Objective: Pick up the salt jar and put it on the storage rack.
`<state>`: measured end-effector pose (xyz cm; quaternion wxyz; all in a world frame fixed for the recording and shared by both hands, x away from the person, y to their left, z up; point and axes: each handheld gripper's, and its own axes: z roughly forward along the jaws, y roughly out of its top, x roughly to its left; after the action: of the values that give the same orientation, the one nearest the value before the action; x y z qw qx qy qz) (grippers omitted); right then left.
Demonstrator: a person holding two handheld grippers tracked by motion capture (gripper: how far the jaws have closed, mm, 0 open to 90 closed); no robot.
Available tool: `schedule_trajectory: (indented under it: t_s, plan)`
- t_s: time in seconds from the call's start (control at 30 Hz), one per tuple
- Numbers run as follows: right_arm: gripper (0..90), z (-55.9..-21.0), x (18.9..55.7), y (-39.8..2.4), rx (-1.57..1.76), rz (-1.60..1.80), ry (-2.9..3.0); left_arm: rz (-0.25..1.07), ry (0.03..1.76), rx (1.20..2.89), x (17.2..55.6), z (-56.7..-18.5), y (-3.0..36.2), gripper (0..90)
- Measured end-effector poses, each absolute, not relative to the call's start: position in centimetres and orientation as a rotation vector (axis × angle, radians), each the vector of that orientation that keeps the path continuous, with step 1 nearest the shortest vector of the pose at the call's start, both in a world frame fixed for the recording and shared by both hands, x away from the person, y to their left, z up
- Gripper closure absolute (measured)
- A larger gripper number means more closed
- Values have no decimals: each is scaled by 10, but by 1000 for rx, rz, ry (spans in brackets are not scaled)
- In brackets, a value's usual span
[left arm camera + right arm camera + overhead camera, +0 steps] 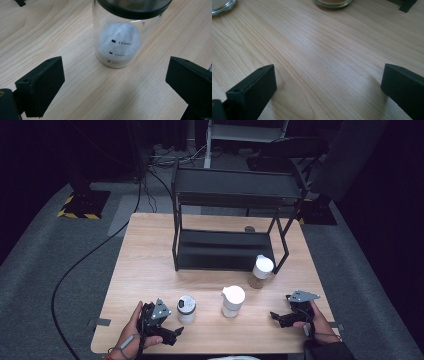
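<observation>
From above, my left tongs point(167, 332) sit by the worktop's point(150, 265) near edge, just short of the glass jar point(186, 309); right tongs point(281, 318) have bare wood around. Left gripper view: jaws spread, jar point(120, 37) ahead. Right gripper view: jaws spread over open worktop point(324, 57).

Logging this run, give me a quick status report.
Left gripper open, facing glass jar, not touching. Right gripper open over bare table. Nothing between left gripper and jar.
</observation>
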<state>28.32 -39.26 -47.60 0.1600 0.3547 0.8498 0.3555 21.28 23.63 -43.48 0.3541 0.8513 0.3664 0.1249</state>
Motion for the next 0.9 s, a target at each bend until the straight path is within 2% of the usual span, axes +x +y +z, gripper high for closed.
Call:
schedule_trajectory:
  t_s: [0.9]
  plan:
    - [0,-476,282,-391,1023,1013,2421,294,912,2230,236,-432,216,21]
